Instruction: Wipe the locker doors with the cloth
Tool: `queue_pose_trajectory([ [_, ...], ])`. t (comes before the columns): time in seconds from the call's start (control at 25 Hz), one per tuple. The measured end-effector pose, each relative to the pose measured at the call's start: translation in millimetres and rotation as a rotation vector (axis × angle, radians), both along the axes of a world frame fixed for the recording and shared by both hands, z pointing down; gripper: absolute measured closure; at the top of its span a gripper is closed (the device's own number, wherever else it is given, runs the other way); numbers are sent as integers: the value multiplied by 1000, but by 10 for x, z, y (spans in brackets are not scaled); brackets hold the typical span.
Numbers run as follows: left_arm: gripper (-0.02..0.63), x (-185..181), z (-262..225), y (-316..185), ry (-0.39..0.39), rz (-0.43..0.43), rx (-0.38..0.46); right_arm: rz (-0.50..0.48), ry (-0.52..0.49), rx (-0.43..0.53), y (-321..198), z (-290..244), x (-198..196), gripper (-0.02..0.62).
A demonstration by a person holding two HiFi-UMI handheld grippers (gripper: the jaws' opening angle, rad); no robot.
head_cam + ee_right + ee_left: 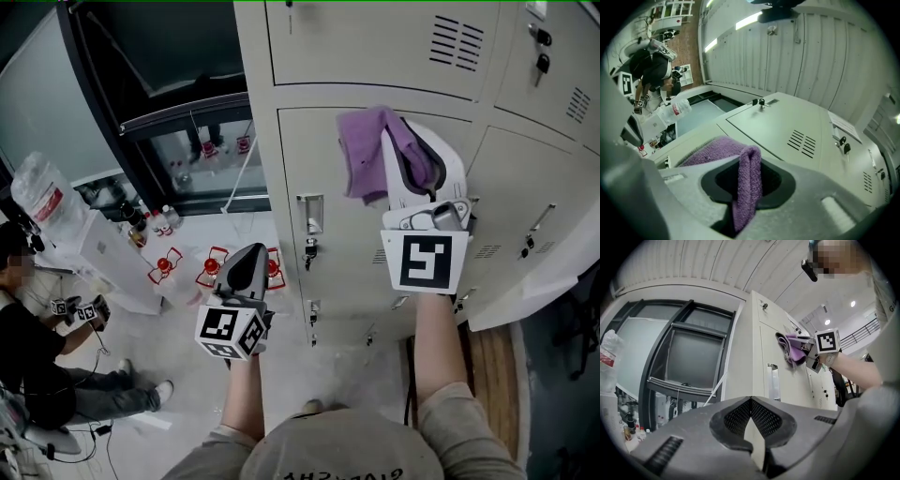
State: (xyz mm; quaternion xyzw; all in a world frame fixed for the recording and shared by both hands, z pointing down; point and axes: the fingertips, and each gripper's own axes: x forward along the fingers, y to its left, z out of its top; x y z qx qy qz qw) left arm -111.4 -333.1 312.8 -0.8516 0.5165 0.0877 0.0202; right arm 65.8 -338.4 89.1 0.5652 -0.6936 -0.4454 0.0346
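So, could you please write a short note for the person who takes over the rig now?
Right gripper: fingers shut on the purple cloth, which is pressed against the middle locker door, near its top.
Left gripper: shut, empty, held away from the lockers.
Done: cannot tell; no wiped area shows.
Left: probably wipe down this door, then the other doors.

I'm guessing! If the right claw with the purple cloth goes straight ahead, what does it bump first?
Probably the locker door. The right claw points at it, and its purple cloth seems to touch that door.
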Motion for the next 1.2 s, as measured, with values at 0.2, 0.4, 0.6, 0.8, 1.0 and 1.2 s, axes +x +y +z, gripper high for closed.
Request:
queue_pose_trajectory([
  [0.2,607,96,46,19,-16,9,-5,61,-28,-12,1,15,387,535],
  [0.4,607,140,47,22,-12,11,-7,138,-43,-21,5,20,798,537],
  [0.6,607,260,48,41,-21,32,-2,172,-38,19,4,-7,1067,537],
  [0.8,607,299,64,80,-24,44,-10,197,-84,4,2,-2,1225,537],
  [1.0,607,259,58,135,-37,48,-10,73,-137,41,190,-37,937,535],
  [1.2,607,71,96,224,-35,13,-21,-102,-37,-14,153,257,69,535],
])
